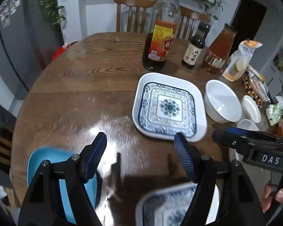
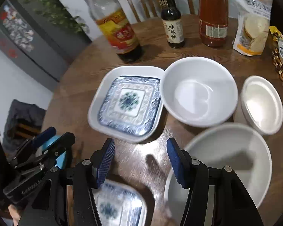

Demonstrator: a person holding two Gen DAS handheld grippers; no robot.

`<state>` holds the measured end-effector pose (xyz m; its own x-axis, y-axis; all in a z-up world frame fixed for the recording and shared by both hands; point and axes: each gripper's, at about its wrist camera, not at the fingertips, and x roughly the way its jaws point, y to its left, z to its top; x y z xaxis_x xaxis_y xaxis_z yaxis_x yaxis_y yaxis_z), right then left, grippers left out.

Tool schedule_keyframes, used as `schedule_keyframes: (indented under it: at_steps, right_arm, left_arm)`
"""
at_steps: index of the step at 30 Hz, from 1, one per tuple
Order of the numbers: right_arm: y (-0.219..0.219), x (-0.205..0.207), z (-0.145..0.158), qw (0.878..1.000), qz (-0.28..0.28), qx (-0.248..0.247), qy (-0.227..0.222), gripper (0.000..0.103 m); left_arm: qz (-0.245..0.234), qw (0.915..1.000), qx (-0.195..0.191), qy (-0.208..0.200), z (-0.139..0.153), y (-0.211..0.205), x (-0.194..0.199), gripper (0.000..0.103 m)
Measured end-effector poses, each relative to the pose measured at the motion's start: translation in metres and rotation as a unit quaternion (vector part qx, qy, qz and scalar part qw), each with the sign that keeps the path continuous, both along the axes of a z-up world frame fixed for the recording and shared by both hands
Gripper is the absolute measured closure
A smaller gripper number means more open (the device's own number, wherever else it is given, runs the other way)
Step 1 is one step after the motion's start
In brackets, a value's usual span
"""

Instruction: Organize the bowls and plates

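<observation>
Ahead of both claws, on the round wooden table [image 1: 81, 86]: dishes to the right, bare wood to the left.

Left gripper [image 1: 140, 157]: fingers spread wide, nothing between them, held above the table. Below its left finger lies a blue plate [image 1: 35, 162], near the table's near edge. Below its right finger, a patterned square plate [image 1: 166, 205], blurred. Forward and right of the claw sits a second patterned square plate [image 1: 169, 105]. Forward and left: open tabletop out to the rim.

Right gripper [image 2: 141, 159]: fingers spread, gripping nothing. Bare wood shows between them. Under its left finger, the near patterned plate [image 2: 118, 205]; under its right finger, a large white bowl [image 2: 234, 150]. Straight ahead, the far patterned plate [image 2: 128, 101], its right edge touching or just under a white bowl [image 2: 200, 92]; cannot tell which. Right of that, a smaller white bowl [image 2: 262, 103], near the table's right edge.

Count: patterned square plates 2; blue plate 1; white bowls 3.

Behind the dishes: bottles 3 — tall sauce bottle [image 2: 115, 22], small dark bottle [image 2: 172, 18], orange bottle [image 2: 213, 15] — plus a snack bag [image 2: 252, 22].
</observation>
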<state>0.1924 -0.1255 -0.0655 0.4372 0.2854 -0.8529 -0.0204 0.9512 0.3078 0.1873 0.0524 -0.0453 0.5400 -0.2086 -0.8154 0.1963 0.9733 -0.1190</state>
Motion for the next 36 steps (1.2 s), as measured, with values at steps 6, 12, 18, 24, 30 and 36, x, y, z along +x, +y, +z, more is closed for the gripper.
schedule_keyframes:
  at_steps: [6, 12, 18, 24, 30, 36]
  right_arm:
    - [0.013, 0.028, -0.011, 0.999, 0.007, -0.044, 0.025, 0.043]
    - [0.021, 0.045, -0.019, 0.996, 0.013, -0.075, 0.046, 0.044]
    - [0.03, 0.057, -0.032, 0.995, 0.016, -0.087, 0.052, 0.045]
    - [0.037, 0.064, -0.041, 0.993, 0.024, -0.105, 0.044, 0.065]
    - [0.026, 0.061, -0.042, 0.995, 0.007, -0.096, 0.029, 0.083]
    - [0.023, 0.052, -0.034, 0.996, 0.018, -0.081, 0.015, 0.086]
  left_arm:
    - [-0.005, 0.9998, 0.003, 0.021, -0.023, -0.002, 0.033, 0.03]
    - [-0.01, 0.9995, -0.005, 0.031, -0.032, -0.005, 0.049, 0.03]
    - [-0.011, 0.9989, -0.001, 0.046, -0.045, -0.008, 0.064, 0.041]
    - [-0.03, 0.9987, 0.029, 0.029, -0.049, -0.017, 0.061, 0.073]
    - [-0.026, 0.9988, 0.038, 0.016, -0.049, -0.014, 0.06, 0.088]
    - [-0.018, 0.9987, 0.047, -0.009, -0.038, -0.007, 0.043, 0.092]
